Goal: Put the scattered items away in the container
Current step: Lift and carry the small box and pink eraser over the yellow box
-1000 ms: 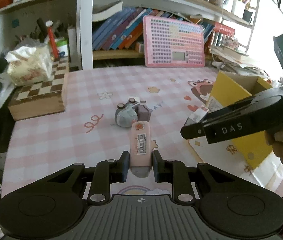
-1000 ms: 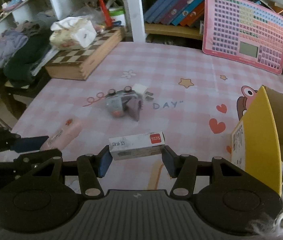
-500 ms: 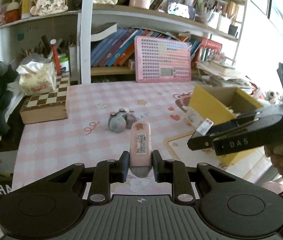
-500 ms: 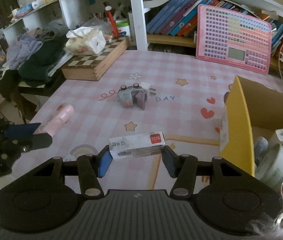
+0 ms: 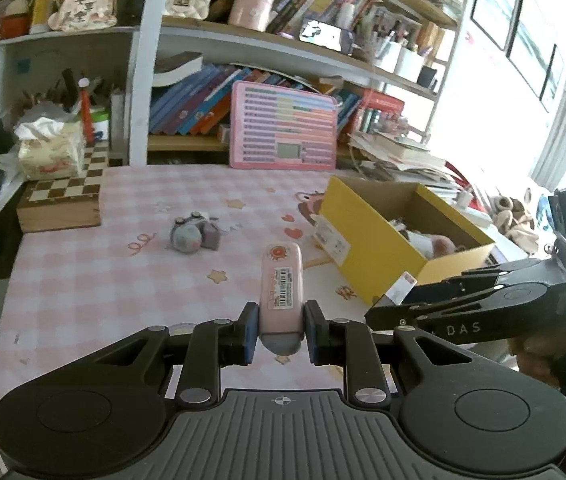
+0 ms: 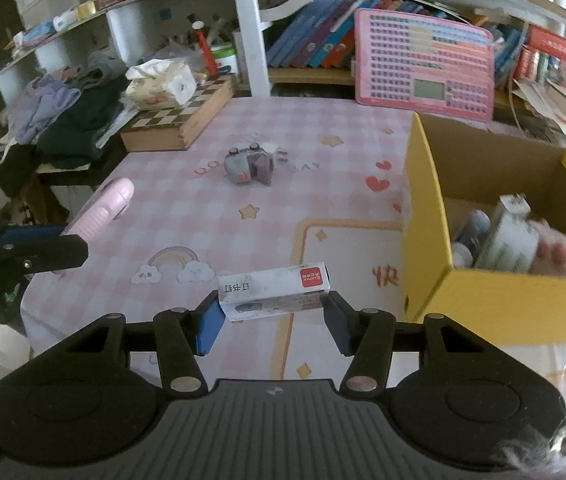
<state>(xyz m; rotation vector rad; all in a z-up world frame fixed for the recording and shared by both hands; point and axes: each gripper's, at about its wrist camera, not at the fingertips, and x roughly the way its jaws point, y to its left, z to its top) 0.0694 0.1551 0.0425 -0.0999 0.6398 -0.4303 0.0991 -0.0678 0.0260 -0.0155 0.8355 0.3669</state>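
My left gripper (image 5: 279,330) is shut on a pink tube-shaped case (image 5: 281,286) with a barcode label, held above the pink checked tablecloth. In the right wrist view that same pink case (image 6: 101,210) sticks out at the left. My right gripper (image 6: 273,318) is shut on a small white box (image 6: 275,286) with a red end, held crosswise just left of the yellow cardboard box (image 6: 427,216). The yellow box (image 5: 367,240) holds several items. A small grey toy camera (image 5: 193,234) still lies mid-table.
A wooden chessboard box (image 5: 63,200) with a tissue pack on it sits at the table's back left. A pink keyboard toy (image 5: 283,126) leans against the bookshelf behind. Dark clothes (image 6: 75,120) pile up left of the table.
Both grippers have lifted and pulled back from the table with their items still held. The yellow box now shows more fully, and the right gripper has come closer to it.
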